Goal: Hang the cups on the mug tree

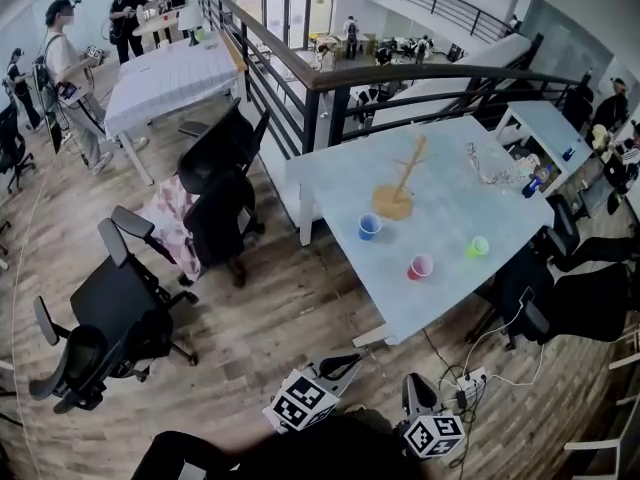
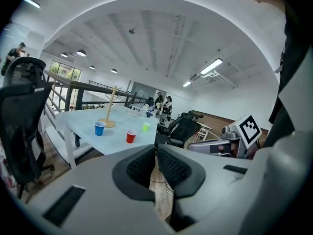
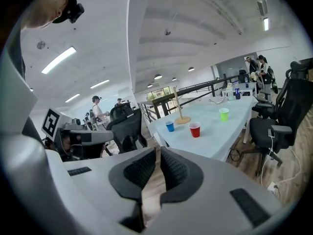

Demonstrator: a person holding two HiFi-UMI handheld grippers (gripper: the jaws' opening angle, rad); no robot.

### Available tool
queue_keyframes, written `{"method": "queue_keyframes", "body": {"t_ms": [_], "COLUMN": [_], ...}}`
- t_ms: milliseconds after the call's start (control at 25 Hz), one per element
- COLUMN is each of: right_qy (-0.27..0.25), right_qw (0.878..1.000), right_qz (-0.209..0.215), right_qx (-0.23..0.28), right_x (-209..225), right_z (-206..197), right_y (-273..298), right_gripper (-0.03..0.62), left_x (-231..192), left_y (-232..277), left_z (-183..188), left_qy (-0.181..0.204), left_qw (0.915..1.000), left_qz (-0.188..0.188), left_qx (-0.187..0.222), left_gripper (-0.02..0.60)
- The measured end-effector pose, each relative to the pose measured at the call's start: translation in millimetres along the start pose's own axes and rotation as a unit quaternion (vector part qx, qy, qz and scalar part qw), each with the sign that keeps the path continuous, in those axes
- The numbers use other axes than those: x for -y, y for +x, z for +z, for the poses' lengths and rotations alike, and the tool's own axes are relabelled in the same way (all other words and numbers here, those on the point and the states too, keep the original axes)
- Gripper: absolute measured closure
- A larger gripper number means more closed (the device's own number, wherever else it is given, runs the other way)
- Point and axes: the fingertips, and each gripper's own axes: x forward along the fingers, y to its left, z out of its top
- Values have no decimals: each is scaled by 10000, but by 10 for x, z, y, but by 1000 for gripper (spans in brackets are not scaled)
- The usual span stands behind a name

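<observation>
Wooden mug tree point(image 1: 400, 181): it stands upright on the table point(image 1: 455, 203). Its long axis is vertical, a thin stem rising from a round base, with short pegs angling up near the top.
Blue cup point(image 1: 369, 227): upright, mouth up, just beside the tree's base on my side of it.
Red cup point(image 1: 420, 267): upright, mouth up, near the table's front edge and apart from the blue cup.
Green cup point(image 1: 478, 247): upright, to the right of the red cup and well apart from the tree.
Left gripper point(image 1: 349, 362): low at the bottom of my head view, over the wood floor point(image 1: 270, 318) and well apart from the table. Its fingers point(image 2: 141, 166) are closed together with nothing between them; only floor shows through the slit.
Right gripper point(image 1: 410, 381): beside the left one and just as far short of the table. I see its fingers point(image 3: 175, 169) drawn nearly together, holding nothing.
Head view only: I get the whole tabletop from above, black office chairs point(image 1: 215, 193) at its left, and a power strip point(image 1: 468, 380) with cables on the floor.
Left gripper view only: the tree and cups appear side-on, blue at left, red nearest, green behind. The right gripper sits at my right.
Right gripper view only: the narrow gap of the right fingers shows here, with the left gripper off to the left.
</observation>
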Motion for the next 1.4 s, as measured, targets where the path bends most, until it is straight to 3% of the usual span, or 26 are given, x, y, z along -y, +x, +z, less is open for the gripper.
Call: {"method": "queue_keyframes", "body": {"t_ms": [160,440,680,960,1280,1400], "right_qy": [58,1,-258,-499,-871,-877], "right_qw": [9999,9991,9980,9968,9918,9904], "right_qz": [31,408,578,541,629,692], "right_qx": [-115,-62,48,-319,-694,-814], "right_x": [73,317,853,1544,2093,2250], "right_z": [55,407,895,1179,1197,1126], "right_y": [255,831,1256,1769,2260,2379], "right_gripper": [545,545,545,544,538,479], "left_x": [-178,-612,-760,-944,-1042,-1052], "left_y": [125,389,911,1465,1882,1994], "left_z": [63,362,806,1110,1355,1360], "left_qy": [100,-56,123,129,106,46], "left_qw": [9999,9985,9966,9944,9907,9904], "left_qz": [59,515,777,1044,1356,1376], "left_qx": [47,152,225,115,107,85], "left_gripper": [549,548,548,548,548,548]}}
